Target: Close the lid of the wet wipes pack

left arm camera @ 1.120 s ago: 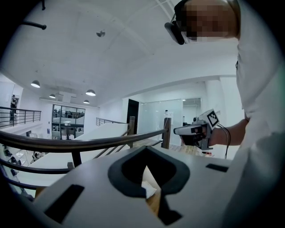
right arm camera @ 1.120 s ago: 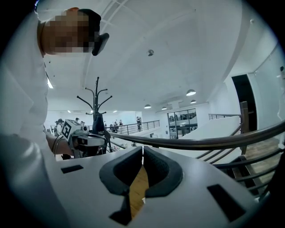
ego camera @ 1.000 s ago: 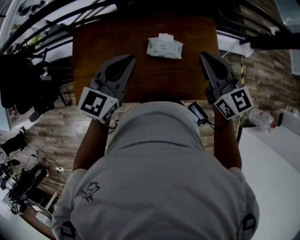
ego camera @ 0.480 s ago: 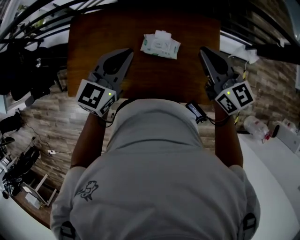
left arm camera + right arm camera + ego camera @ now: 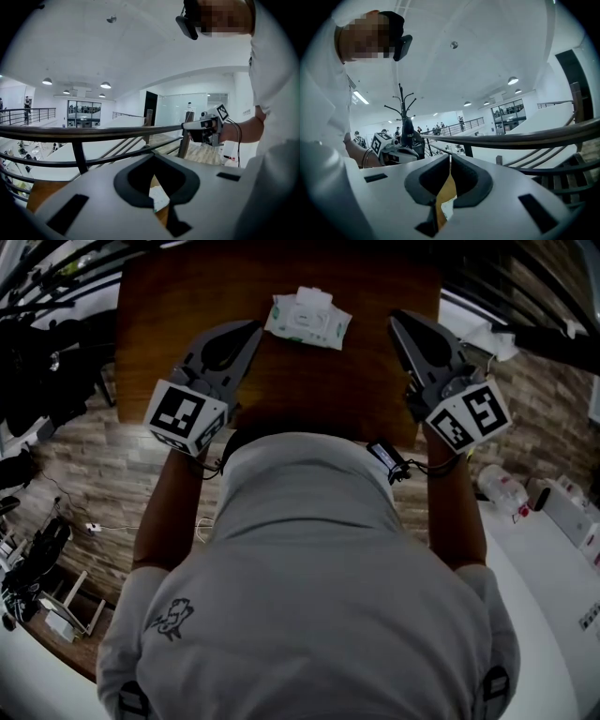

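- Both tongs have come forward over the tabletop (image 5: 347, 381) and a little lower since the earlier frame. The left tongs (image 5: 253, 329) and right tongs (image 5: 396, 320) now flank the pack (image 5: 307, 320), where before they hung back at the near edge.
- That looks like the approach only. Nothing touches the pack yet, and a white flap, likely the lid, sticks up at its far side, so the closing is still to do.
- Left tongs: pressed together at the tips with nothing pinched. In the left gripper view the pack shows only through the gap behind the tips, lying on the tabletop beyond.
- Right tongs: also pressed together and empty. A corner of the pack shows low through its gap too.
- The pack lies flat at the far middle of the tabletop, between the two tongs. The left tip is just beside its left edge, while the right tip stands clearly apart from its right edge.
- Either tip would need to reach the far side to push the flap down.
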The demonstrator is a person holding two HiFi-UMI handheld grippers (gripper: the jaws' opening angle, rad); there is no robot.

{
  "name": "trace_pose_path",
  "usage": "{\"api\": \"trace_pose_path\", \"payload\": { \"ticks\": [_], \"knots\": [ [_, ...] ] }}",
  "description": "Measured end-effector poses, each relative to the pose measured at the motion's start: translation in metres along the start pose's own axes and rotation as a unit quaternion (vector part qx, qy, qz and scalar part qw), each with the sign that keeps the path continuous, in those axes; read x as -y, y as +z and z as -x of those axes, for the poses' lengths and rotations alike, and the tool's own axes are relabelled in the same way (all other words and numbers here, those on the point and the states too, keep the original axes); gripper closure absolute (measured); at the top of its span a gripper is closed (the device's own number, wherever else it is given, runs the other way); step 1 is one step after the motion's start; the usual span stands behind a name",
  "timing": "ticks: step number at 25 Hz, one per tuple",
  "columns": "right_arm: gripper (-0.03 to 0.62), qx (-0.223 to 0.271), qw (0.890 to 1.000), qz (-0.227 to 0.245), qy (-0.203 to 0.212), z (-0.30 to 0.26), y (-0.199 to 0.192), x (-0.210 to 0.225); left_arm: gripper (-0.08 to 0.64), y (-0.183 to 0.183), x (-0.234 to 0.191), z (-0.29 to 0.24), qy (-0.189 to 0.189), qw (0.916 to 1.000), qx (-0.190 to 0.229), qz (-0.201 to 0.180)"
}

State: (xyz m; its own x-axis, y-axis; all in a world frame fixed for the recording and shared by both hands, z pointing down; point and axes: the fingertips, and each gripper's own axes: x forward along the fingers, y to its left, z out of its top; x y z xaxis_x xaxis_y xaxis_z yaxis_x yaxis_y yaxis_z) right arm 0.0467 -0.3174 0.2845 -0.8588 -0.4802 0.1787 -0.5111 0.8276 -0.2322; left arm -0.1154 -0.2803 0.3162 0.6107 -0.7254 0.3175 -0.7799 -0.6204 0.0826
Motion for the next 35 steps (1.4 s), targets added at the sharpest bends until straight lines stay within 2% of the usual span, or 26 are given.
{"api": "trace_pose_path", "payload": {
  "ticks": [16,24,35],
  "knots": [
    [0.557,-0.031,0.999,-0.040,-0.015,-0.038,-0.050,0.044,0.547,-0.059,-0.039,-0.057,-0.027,0.9977,-0.060,0.017],
    [0.555,-0.055,0.996,-0.067,-0.026,-0.057,-0.094,0.067,0.547,-0.101,-0.043,-0.074,-0.049,0.9939,-0.095,0.026],
    [0.555,-0.084,0.991,-0.100,-0.018,-0.091,-0.153,0.083,0.548,-0.144,-0.053,-0.094,-0.067,0.9888,-0.127,0.040]
  ]
}}
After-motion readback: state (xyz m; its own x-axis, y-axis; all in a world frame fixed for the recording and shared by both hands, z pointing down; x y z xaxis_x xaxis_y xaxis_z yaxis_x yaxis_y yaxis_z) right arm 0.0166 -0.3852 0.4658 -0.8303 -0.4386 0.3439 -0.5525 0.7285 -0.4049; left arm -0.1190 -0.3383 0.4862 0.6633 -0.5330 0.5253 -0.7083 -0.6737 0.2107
